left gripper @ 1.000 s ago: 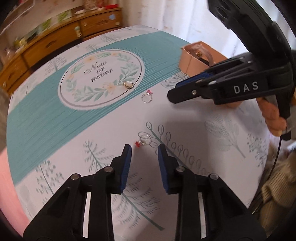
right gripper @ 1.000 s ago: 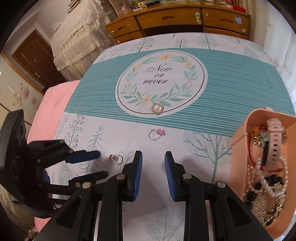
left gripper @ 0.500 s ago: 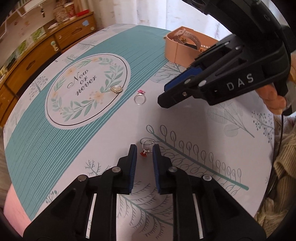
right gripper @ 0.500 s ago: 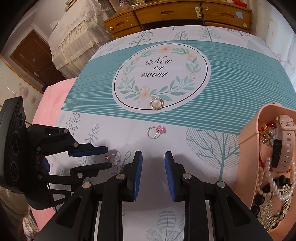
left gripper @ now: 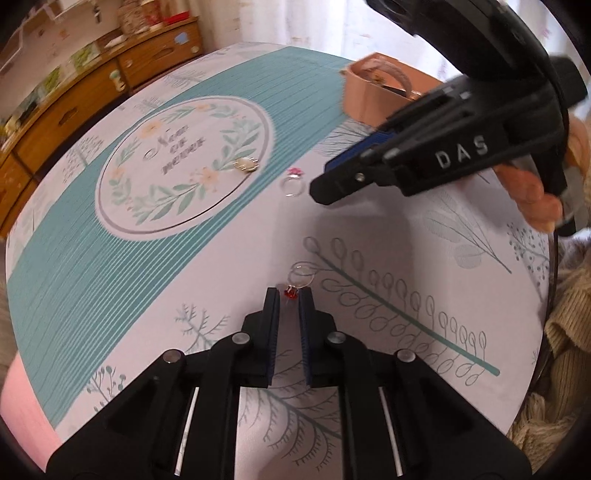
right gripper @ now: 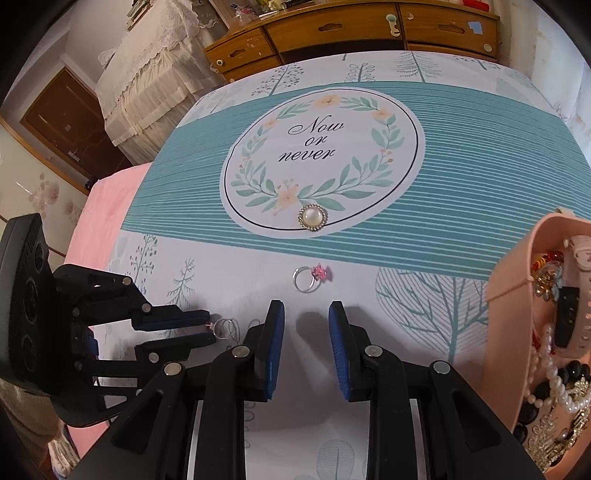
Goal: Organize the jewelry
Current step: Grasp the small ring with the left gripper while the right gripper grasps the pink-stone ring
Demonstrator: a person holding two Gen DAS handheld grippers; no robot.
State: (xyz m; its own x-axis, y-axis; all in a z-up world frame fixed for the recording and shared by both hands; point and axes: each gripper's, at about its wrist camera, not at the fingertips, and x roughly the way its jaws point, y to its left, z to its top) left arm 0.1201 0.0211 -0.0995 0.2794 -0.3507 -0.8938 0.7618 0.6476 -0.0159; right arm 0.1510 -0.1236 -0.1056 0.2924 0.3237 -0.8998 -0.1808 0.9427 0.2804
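Observation:
A silver ring with a red stone [left gripper: 298,282] lies on the tablecloth, also in the right wrist view [right gripper: 222,328]. My left gripper [left gripper: 289,295] is low over it, jaws narrowed with the red stone between the tips; a small gap shows on each side. A silver ring with a pink stone [left gripper: 293,183] [right gripper: 309,277] lies just ahead of my right gripper [right gripper: 306,314], which is open and empty. A round pearl brooch [right gripper: 313,218] [left gripper: 246,164] lies on the wreath print. The pink jewelry tray [right gripper: 517,280] [left gripper: 360,96] holds a watch, pearls and beads.
A wooden dresser [right gripper: 351,29] stands beyond the table's far edge. A pink cloth [right gripper: 107,206] lies off the table's left side. In the left wrist view my right gripper's body [left gripper: 443,155] hangs over the table right of the pink ring.
My left gripper has moved forward to the red-stone ring and its jaws have narrowed around the stone. My right gripper has moved forward, closer to the pink-stone ring, still open.

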